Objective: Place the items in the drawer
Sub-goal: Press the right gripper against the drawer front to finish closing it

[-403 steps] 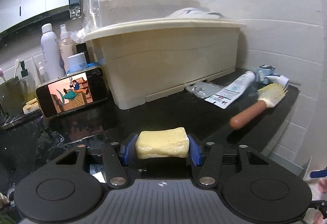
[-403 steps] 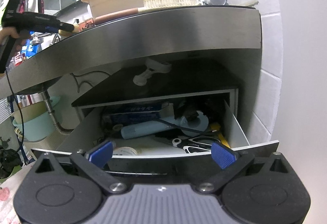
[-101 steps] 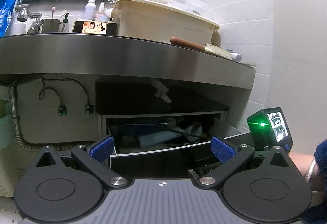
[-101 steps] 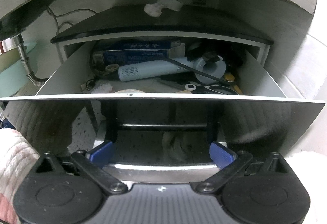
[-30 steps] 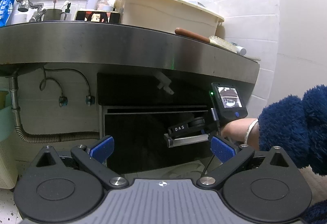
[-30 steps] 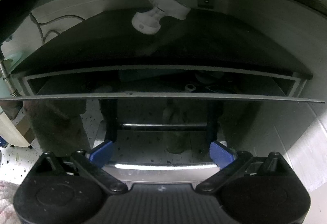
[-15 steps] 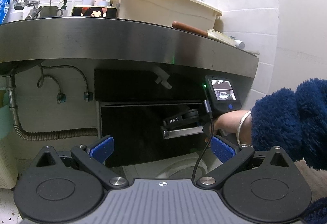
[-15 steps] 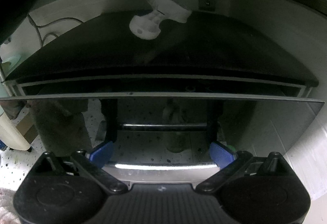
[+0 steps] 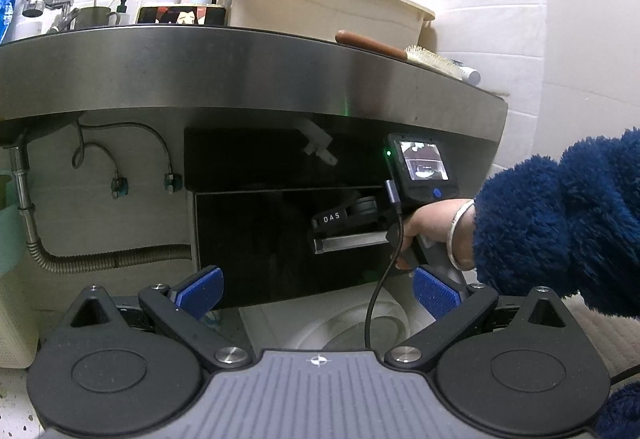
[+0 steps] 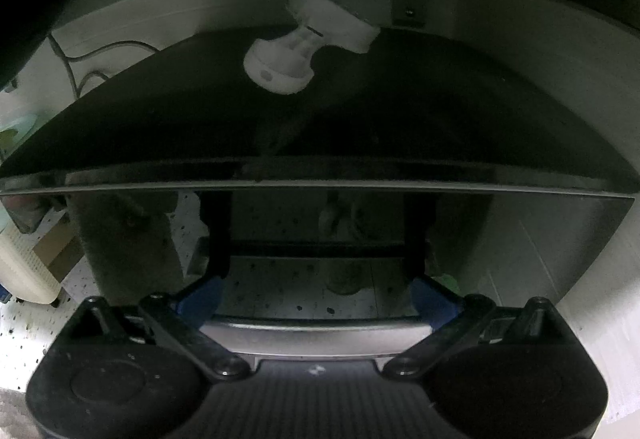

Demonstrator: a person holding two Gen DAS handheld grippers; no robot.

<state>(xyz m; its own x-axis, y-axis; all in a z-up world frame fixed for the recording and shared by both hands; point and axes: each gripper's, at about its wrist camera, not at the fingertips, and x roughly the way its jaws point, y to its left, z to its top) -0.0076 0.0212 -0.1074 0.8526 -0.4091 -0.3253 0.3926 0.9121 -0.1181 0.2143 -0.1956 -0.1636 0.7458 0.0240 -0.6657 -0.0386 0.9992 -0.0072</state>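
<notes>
Your drawer (image 9: 280, 239) sits under the steel counter (image 9: 240, 79), its glossy black front flush with the cabinet. Your right gripper (image 10: 316, 299) presses against that front, blue pads spread wide with nothing between them; your right hand (image 9: 432, 227) grips its handle just right of the drawer. Your left gripper (image 9: 316, 289) hangs back below the drawer, released and empty. Above the drawer, a brush (image 9: 400, 53) lies on the counter beside a cream tub (image 9: 320, 7).
</notes>
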